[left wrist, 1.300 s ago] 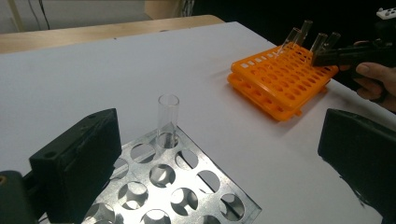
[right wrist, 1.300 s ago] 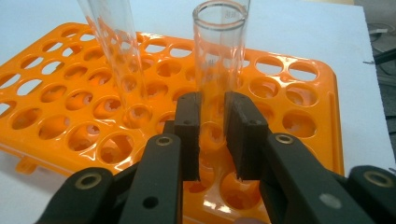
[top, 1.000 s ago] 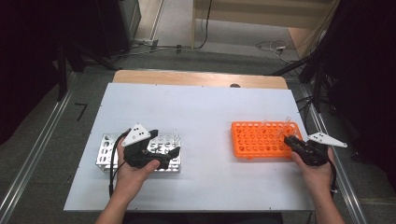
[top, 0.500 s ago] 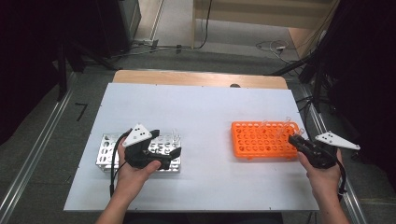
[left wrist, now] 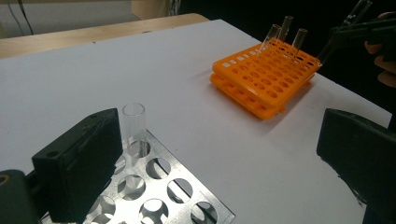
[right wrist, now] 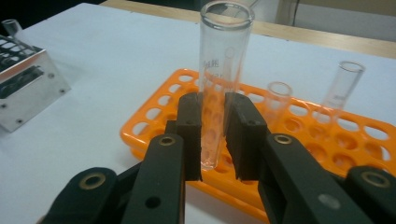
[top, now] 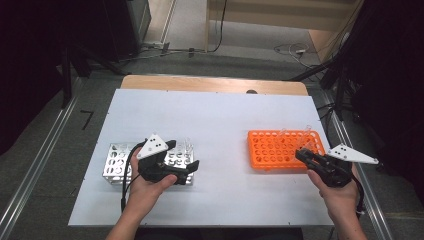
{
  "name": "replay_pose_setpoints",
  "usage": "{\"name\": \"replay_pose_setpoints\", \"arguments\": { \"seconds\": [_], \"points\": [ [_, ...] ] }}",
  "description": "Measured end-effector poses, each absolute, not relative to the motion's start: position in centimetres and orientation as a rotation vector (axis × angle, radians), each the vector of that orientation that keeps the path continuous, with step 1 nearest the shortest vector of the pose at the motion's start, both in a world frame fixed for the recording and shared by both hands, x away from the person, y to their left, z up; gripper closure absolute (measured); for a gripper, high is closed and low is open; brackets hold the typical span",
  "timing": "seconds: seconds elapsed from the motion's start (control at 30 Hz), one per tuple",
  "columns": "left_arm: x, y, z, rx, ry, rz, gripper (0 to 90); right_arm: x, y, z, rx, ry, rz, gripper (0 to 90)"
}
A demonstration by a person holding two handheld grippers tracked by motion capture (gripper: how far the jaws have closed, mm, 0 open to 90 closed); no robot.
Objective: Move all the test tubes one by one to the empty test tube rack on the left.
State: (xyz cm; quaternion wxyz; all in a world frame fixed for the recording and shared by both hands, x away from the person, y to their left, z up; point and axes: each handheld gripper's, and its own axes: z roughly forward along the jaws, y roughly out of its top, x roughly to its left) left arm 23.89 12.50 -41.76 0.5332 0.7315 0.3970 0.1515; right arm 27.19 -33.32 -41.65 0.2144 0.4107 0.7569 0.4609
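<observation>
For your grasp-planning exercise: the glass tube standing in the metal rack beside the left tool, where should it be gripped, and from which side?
Grip the glass tube on its bare upper wall, just under the rim, which stands clear above the metal rack. Probably best to come in level, one jaw each side of its round wall, as the open left tool is already lined up. Then lift straight up.

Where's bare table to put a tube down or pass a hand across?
The widest bare patch is the white table between the metal rack and the orange rack, running to the far edge. The near strip between both hands is bare too. It is crowded at the orange rack's right end, where the right gripper holds a glass tube beside standing tubes.
</observation>
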Motion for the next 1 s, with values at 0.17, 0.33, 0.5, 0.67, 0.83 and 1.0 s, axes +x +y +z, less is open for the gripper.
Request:
{"name": "replay_pose_setpoints", "arguments": {
  "seconds": [0.17,0.33,0.5,0.67,0.83,1.0],
  "points": [
    [24.0,12.4,-41.8,1.744,0.948,0.356,0.0,27.2,-31.5,-41.5,1.09,2.141,1.295,74.1],
    [23.9,12.2,-41.5,1.739,0.936,0.355,0.8,27.3,-29.3,-41.4,1.043,2.187,1.311,74.1],
    [23.9,11.8,-41.4,1.736,0.927,0.345,1.8,27.4,-27.1,-40.9,0.977,2.228,1.33,74.2],
    [23.9,11.4,-41.3,1.739,0.914,0.338,2.9,27.7,-24.8,-40.5,0.923,2.278,1.334,74.2],
    [23.9,11.0,-41.2,1.743,0.897,0.33,3.6,27.8,-22.9,-40.5,0.879,2.312,1.349,74.1],
    [23.7,10.4,-41.1,1.745,0.881,0.317,4.4,27.5,-21.4,-41.0,0.848,2.347,1.363,74.2]
  ]
}}
